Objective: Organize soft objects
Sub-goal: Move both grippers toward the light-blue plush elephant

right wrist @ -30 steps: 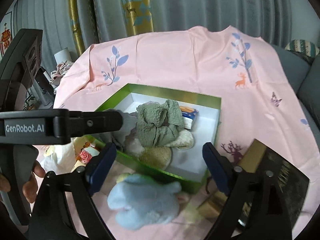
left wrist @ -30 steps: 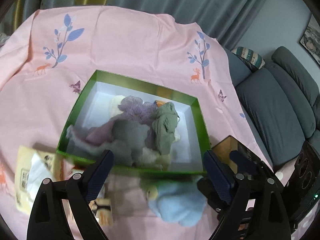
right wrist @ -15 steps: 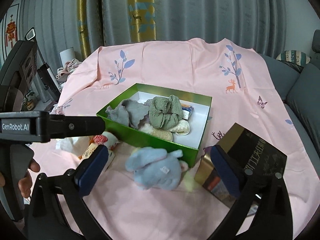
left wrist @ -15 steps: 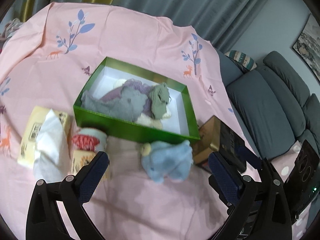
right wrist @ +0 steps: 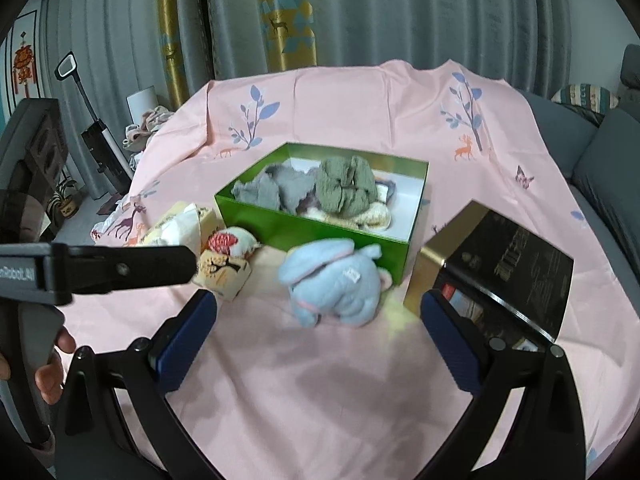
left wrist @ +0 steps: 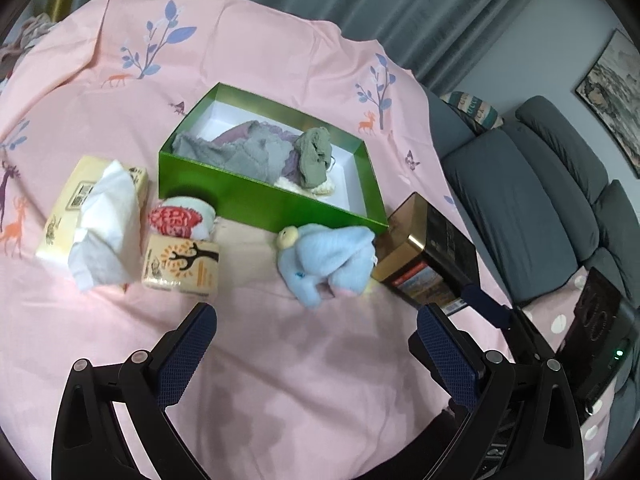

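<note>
Both grippers, left gripper [left wrist: 316, 330] and right gripper [right wrist: 318, 308], have pulled back from the green box [left wrist: 256, 196], jaws wide and empty; next, straddle the blue plush elephant [right wrist: 334, 282] at its body's middle and close gently.

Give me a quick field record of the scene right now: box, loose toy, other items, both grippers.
surface: pink cloth
green box: open, holds grey, purple, olive and cream soft items
blue plush toy: outside the box, against its front wall
gold and black tin: right of the toy
tissue pack: left of the box
left gripper: open, empty
right gripper: open, empty
</note>
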A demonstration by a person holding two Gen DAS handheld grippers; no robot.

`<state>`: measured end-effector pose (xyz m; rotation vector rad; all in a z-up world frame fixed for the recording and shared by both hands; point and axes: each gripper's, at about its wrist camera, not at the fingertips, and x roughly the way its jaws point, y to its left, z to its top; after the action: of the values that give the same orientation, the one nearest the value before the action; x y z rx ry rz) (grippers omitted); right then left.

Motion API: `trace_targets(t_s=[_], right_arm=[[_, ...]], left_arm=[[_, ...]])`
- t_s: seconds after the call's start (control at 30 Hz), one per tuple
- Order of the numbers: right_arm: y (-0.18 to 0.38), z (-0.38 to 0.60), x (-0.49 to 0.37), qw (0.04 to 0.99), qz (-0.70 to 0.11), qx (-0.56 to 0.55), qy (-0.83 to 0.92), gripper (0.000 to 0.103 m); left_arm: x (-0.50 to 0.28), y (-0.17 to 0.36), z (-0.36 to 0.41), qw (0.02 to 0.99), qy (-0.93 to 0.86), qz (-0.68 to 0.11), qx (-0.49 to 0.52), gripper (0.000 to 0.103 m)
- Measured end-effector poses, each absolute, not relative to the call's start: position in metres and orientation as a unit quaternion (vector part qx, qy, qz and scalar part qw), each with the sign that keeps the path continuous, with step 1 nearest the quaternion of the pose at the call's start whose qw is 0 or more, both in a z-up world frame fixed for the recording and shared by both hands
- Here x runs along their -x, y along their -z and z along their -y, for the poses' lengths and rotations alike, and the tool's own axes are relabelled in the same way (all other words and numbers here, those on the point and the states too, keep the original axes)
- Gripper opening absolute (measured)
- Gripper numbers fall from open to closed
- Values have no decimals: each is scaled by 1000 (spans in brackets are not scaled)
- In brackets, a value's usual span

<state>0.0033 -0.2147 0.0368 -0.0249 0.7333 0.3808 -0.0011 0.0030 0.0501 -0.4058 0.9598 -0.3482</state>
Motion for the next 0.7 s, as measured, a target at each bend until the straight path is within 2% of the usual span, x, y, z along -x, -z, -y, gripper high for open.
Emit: trace_targets(t_s=[0.7], right_arm=[[-8, 222, -11, 903, -391, 1, -180, 102]], left_arm=[[4, -13, -9, 836, 153, -485, 206, 100]])
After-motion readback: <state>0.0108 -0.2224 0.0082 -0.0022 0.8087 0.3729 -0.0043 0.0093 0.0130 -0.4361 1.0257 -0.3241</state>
